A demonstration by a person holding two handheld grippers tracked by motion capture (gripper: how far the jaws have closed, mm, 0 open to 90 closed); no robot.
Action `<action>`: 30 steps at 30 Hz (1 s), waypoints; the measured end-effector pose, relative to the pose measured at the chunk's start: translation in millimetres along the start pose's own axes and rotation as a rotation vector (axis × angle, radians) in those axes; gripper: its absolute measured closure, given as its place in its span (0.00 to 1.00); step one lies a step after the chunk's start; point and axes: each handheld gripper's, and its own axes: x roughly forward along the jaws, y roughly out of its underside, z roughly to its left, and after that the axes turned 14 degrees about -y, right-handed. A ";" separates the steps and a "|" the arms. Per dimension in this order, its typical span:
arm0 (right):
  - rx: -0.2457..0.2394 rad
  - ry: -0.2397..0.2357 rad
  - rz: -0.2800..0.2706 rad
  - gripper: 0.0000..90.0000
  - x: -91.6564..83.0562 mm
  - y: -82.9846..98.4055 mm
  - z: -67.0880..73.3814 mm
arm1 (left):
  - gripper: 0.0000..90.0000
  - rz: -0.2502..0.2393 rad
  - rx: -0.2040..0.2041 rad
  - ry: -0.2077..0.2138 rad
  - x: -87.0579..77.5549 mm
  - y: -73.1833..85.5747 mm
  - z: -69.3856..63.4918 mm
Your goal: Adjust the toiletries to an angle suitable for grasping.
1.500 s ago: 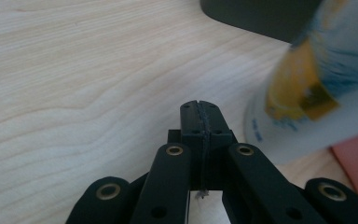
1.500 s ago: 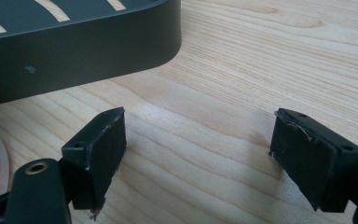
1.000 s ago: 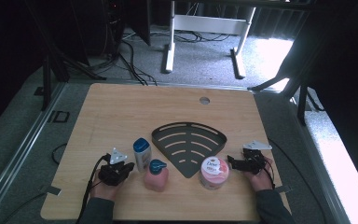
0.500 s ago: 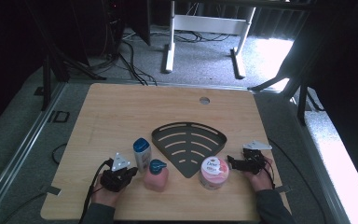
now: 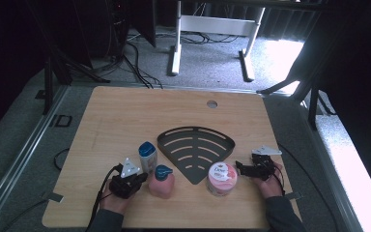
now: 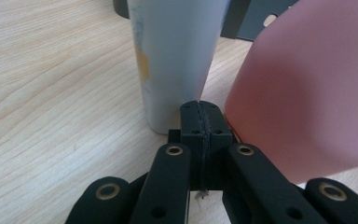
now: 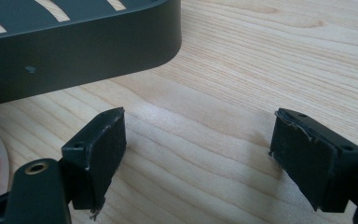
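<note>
Left gripper (image 5: 142,178) edged nearer pink bottle (image 5: 161,182), jaws shut empty; right gripper (image 5: 240,167) wide, empty. Advise opening before straddling bottle squarely.

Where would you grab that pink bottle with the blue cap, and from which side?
Probably the pink bottle is best taken around its body, below the blue cap, coming level from the left, where the left gripper sits with jaws shut. The bottle stands upright, and its body is wide and rounded, so the jaws must open wide first. The white bottle stands close behind, leaving little room there.
</note>
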 end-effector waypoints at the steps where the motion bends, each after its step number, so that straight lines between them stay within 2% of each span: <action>1: 0.000 0.000 0.000 0.20 0.0 0.0 0.0 | 1.00 0.000 0.000 0.000 0.0 0.0 0.0; 9: -0.001 0.000 0.000 0.20 0.0 0.0 0.0 | 1.00 -0.018 0.009 -0.006 5.4 -4.4 2.6; 17: -0.001 0.000 0.000 0.20 0.0 0.0 0.0 | 1.00 -0.075 0.041 0.016 14.3 -14.3 -5.2; 21: -0.001 0.000 0.000 0.20 0.0 0.0 0.0 | 1.00 -0.069 0.053 0.023 18.5 -16.5 -6.4; 22: -0.001 0.000 0.000 0.20 0.0 0.0 0.0 | 0.99 -0.067 0.064 0.014 21.4 -17.8 -7.0; 30: 0.000 0.000 0.000 0.20 0.0 0.0 0.0 | 0.98 -0.081 0.064 0.023 27.9 -22.6 -3.2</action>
